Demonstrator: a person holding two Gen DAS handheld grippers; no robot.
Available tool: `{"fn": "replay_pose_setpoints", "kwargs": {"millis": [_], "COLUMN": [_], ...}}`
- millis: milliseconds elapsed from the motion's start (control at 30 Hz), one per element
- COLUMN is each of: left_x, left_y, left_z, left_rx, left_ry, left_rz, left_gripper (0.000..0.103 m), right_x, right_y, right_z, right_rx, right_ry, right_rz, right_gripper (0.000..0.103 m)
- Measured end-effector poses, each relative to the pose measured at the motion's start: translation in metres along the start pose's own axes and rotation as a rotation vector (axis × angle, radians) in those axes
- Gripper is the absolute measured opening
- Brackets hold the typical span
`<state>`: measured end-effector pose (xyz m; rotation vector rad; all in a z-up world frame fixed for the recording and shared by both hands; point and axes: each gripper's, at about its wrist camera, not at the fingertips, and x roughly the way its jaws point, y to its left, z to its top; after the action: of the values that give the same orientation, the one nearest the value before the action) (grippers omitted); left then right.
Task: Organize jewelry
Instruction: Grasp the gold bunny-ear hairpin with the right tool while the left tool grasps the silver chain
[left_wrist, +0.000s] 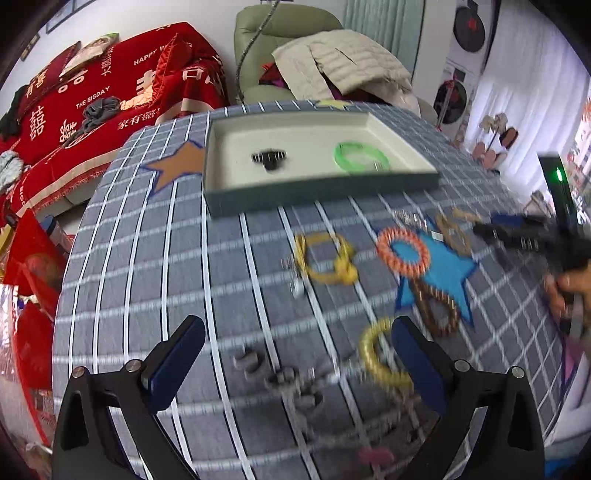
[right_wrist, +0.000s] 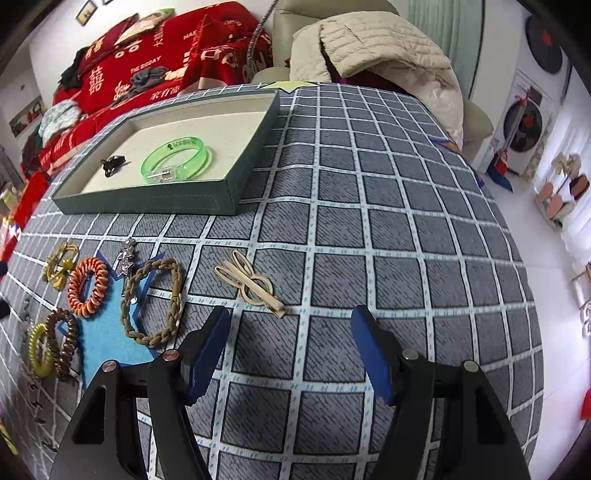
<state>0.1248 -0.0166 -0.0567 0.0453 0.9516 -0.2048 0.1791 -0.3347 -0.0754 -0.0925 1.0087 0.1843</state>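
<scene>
Right wrist view shows the right gripper (right_wrist: 290, 347) spread wide and empty, hovering low over the grid-patterned surface (right_wrist: 369, 206), with a beige scissor-shaped hair clip (right_wrist: 251, 282) lying just ahead of its fingertips and slightly to the left. Beyond it sits the shallow tray (right_wrist: 255, 147), which already holds a green translucent bangle (right_wrist: 177, 158) and a small black clip (right_wrist: 112, 164). To the left of the beige clip lie a braided brown hair tie (right_wrist: 153, 301), a small rhinestone clip (right_wrist: 125, 258), an orange spiral hair tie (right_wrist: 88, 287), a yellow knotted hair tie (right_wrist: 59, 264), a brown spiral hair tie (right_wrist: 64, 343) and a yellow spiral hair tie (right_wrist: 38, 349), all still outside the tray. In the left wrist view, which is motion-blurred, the left gripper (left_wrist: 299, 354) is also spread with nothing between its fingers, and some grey beaded pieces (left_wrist: 280, 376), too smeared to name, lie below it. The sorting seems to be at an early stage, with two pieces boxed and most waiting. The beige clip looks like the likely next pick for the right gripper: that calls for a short advance forward and left, lining the fingers across the clip's narrow body, since it lies flat and thin against the cloth and could slip.
</scene>
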Motion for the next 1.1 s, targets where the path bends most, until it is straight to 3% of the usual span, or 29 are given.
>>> {"fn": "replay_pose_setpoints", "kwargs": {"millis": [300,467,633,733,800,967,1000,1100], "left_x": [0.009,0.013,0.02,0.03,0.034,0.044,0.045,0.049], "left_y": [0.001,0.006,0.006,0.008,0.011,0.016,0.015,0.015], "left_z": [-0.021,-0.006,0.006,0.009,0.009,0.014,0.016,0.021], "left_rx": [-0.029,-0.054,-0.047,-0.059,-0.072,-0.092,-0.084,-0.076], "left_ry": [0.053,0.039,0.021,0.051,0.061,0.073,0.067,0.066], "left_rz": [0.01,0.029,0.058,0.057,0.053,0.052,0.058,0.054], "left_gripper": [0.103,0.103,0.103,0.101,0.094,0.086,0.081,0.078], "right_x": [0.004,0.003,0.002,0.001,0.0,-0.003,-0.004,-0.008], "right_y": [0.014,0.022,0.026,0.026,0.027,0.026,0.025,0.024], "right_z": [0.007,0.009,0.009,0.009,0.008,0.004,0.004,0.0], "right_rx": [-0.046,-0.056,-0.041,-0.021,-0.008,0.039,0.054,0.091], "right_ry": [-0.012,-0.007,0.005,0.013,0.016,0.018,0.019,0.016], "right_rz": [0.001,0.012,0.013,0.005,-0.006,-0.037,-0.035,-0.007], "right_gripper": [0.062,0.039,0.022,0.015,0.009,0.009,0.009,0.009]}}
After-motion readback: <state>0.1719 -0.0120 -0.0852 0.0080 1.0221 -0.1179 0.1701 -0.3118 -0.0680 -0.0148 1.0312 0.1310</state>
